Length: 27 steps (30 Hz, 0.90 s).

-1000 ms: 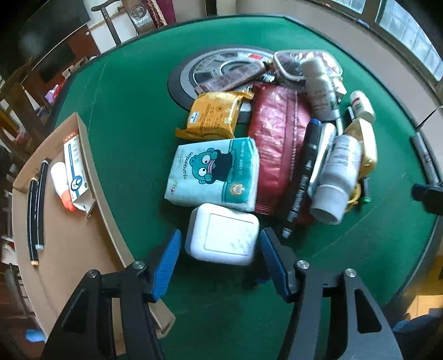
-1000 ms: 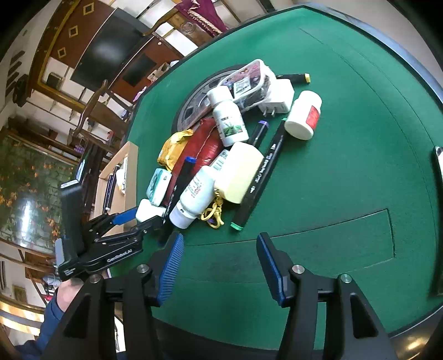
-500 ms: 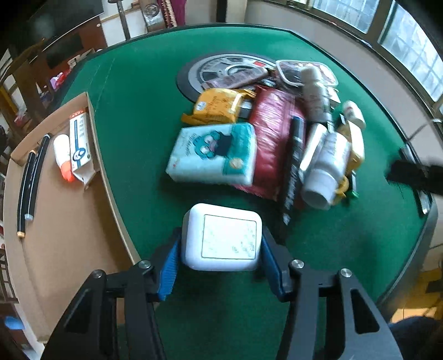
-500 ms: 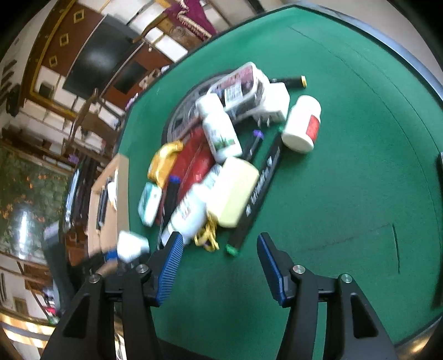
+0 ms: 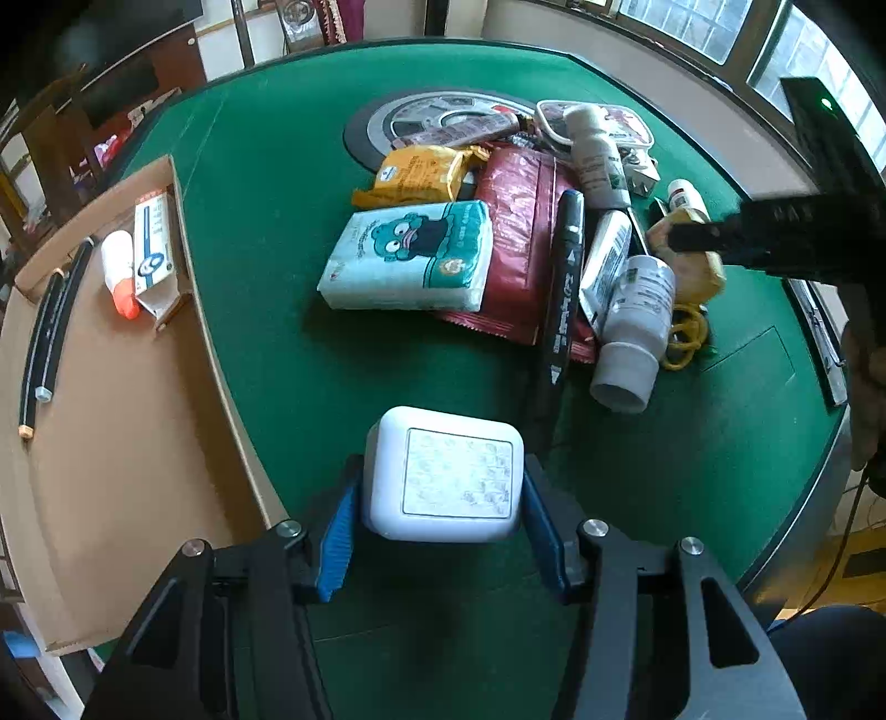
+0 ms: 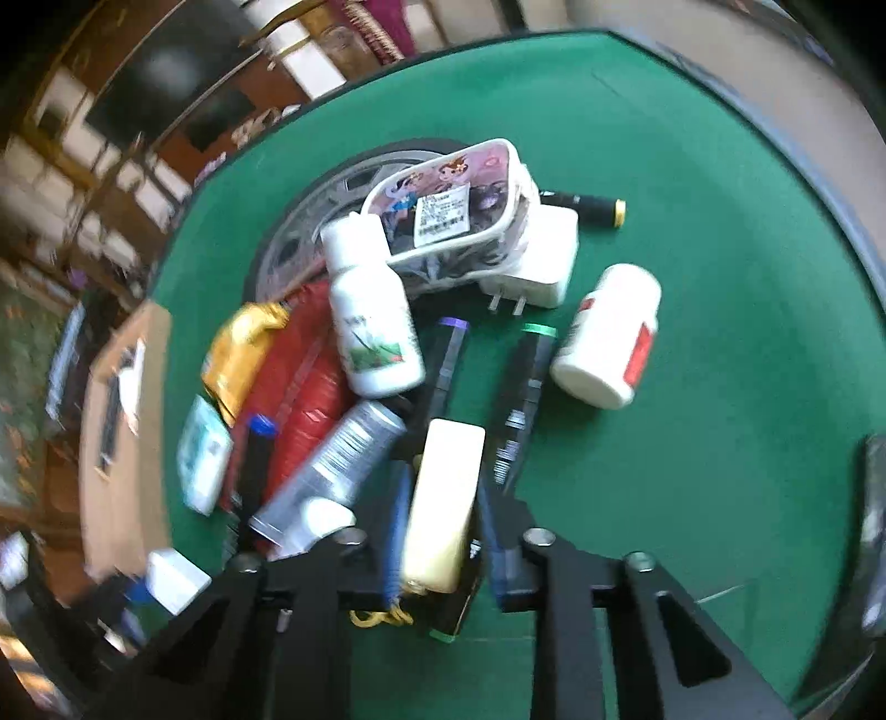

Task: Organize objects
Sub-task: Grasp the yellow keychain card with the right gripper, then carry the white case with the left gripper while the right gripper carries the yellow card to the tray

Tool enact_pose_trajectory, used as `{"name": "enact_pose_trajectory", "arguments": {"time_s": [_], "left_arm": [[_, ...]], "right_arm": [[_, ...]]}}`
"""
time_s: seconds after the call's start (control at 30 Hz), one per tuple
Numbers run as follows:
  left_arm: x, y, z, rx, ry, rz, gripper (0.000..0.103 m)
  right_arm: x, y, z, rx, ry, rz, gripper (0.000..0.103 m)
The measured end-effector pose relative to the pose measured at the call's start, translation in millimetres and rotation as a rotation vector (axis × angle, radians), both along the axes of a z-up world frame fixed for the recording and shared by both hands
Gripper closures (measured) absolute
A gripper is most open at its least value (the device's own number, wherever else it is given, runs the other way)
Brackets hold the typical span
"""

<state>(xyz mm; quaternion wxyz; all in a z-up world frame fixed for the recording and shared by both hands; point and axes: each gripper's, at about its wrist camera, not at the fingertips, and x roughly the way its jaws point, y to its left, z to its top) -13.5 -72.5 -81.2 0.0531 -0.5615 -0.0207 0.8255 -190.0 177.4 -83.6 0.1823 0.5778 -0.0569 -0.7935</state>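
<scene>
Left gripper (image 5: 440, 512) clamps white box (image 5: 443, 476), label unreadable; right gripper (image 6: 440, 531) straddles yellow block (image 6: 443, 498), grip unclear.

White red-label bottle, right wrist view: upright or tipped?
Tipped. The white red-label bottle lies on its side on the green felt table, beside the green-capped marker.

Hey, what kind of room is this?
Probably a home living or games room: a round green felt table like a mahjong table, dark wooden chairs, and big windows.
</scene>
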Motion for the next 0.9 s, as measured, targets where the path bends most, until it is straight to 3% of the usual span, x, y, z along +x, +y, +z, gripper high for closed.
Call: {"name": "enact_pose_trajectory", "arguments": {"time_s": [0.3, 0.63, 0.9], "left_arm": [[-5.0, -0.8, -1.4, 0.023, 0.006, 0.016, 0.05], [0.8, -7.1, 25.3, 0.069, 0.075, 0.047, 0.05], [7.3, -9.5, 39.1, 0.08, 0.107, 0.064, 0.05]], "right_arm": [[25.2, 22.3, 7.0, -0.069, 0.03, 0.016, 0.084], [48.1, 39.7, 41.7, -0.172, 0.092, 0.016, 0.084], [55.9, 26.4, 58.5, -0.22, 0.109, 0.03, 0.084]]}}
